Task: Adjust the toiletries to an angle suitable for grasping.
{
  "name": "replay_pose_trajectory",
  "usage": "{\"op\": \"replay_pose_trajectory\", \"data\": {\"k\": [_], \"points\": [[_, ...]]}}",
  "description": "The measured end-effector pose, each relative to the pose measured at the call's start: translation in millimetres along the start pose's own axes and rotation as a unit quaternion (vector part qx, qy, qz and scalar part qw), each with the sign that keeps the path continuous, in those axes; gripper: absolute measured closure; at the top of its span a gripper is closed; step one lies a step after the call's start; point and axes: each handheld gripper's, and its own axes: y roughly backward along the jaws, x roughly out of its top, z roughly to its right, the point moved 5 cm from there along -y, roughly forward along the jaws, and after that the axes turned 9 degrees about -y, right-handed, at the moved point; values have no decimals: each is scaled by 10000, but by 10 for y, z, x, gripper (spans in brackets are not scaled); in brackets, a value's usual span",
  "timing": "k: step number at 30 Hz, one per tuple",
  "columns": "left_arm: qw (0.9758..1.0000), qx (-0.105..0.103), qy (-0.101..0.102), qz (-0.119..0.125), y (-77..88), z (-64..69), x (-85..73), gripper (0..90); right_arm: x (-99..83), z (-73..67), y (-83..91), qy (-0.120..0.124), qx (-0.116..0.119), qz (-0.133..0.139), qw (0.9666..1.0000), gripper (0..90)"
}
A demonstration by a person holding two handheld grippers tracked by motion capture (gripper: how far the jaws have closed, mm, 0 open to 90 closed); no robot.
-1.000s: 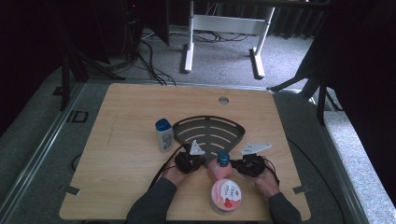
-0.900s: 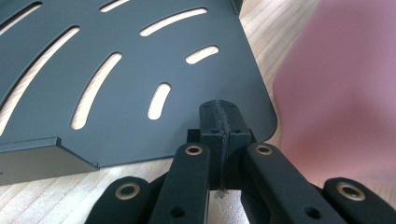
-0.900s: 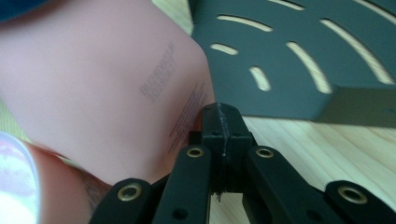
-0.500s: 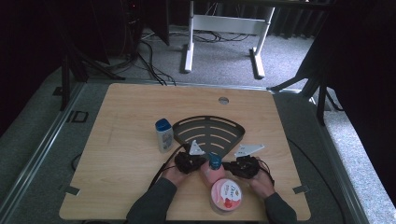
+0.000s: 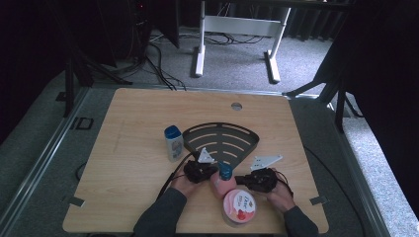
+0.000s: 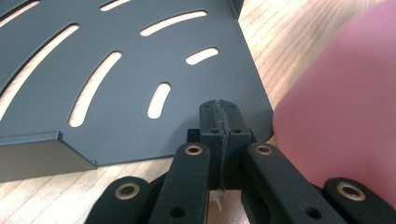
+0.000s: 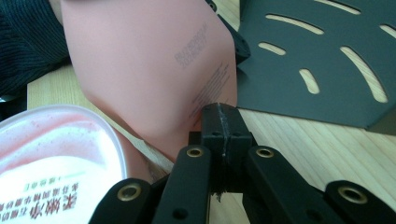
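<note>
While both hands are resting low in the high view, the pink bottle with its blue cap is standing just below centre, pinched between the left gripper and the right gripper, each pressing on it from one side with jaws closed on nothing. Just below it the round pink tub is sitting, and above it the dark slotted rack is lying flat, with a white bottle at its left.

Along the left gripper view, the left gripper is showing its tips meeting over the rack's corner, the pink bottle bulging at the right edge.

Along the right gripper view, the right gripper is nudging the pink bottle with closed tips; the tub is crowding the lower left.

Squeezed between bare tips, the leaning bottle is likely to slip and topple onto the tub.
</note>
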Motion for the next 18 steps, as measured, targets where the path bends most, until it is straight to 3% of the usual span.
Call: {"op": "replay_pose_trajectory", "data": {"k": [6,10,14,18], "points": [[9998,207,16,-70,70,-5,-21,897,15,-12,-60,64,22,-30,10000,900],[9996,256,58,55,202,4,-27,884,43,83,-97,55,-404,-43,9992,900],[9992,248,132,299,382,28,0,883,78,159,-163,39,-672,-62,9977,900],[9985,232,128,479,548,69,40,883,99,219,-251,38,-781,-111,9969,900]]}}
